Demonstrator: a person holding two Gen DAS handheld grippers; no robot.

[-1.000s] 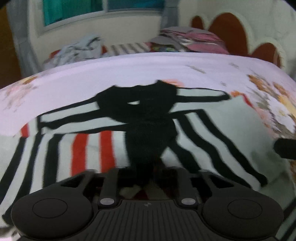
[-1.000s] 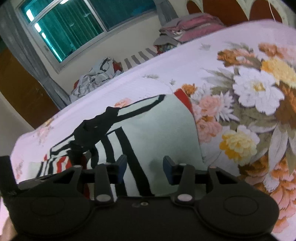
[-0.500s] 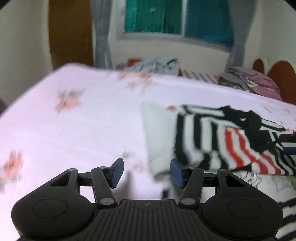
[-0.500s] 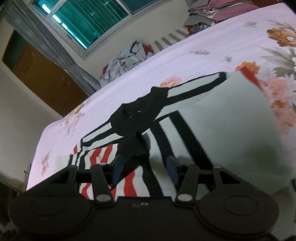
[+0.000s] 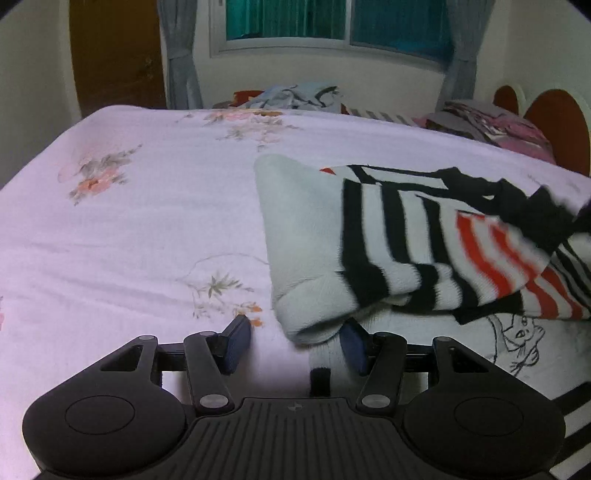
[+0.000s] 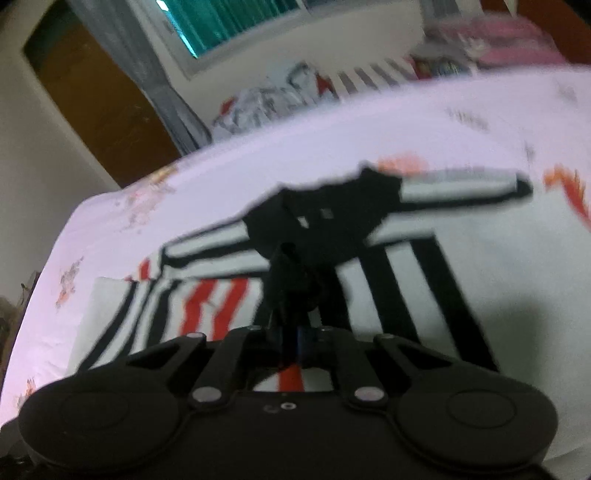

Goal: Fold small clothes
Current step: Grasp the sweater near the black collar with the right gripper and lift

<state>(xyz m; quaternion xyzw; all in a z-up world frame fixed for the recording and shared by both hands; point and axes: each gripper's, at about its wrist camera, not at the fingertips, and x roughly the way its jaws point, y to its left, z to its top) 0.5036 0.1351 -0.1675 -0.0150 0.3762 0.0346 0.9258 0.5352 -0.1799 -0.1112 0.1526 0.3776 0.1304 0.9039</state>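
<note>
Black knit is bunched between the pads of your right gripper [image 6: 295,343], clenched on the sweater [image 5: 424,251] at its dark collar; your left gripper [image 5: 293,343] is spread wide, empty, low at the near-left folded corner. The sweater lies half-folded on the pink bedsheet [image 5: 129,229], right of centre. Carry the collar over evenly and pin that corner so the layers stay square.

Bed sheet [image 5: 129,229]: pink, floral print | Clothes heap [image 5: 295,96]: beyond bed's far edge | Folded stack [image 5: 491,127]: far-right corner | Window [image 5: 332,18]: teal curtains | Door [image 5: 114,55]: brown, far left
</note>
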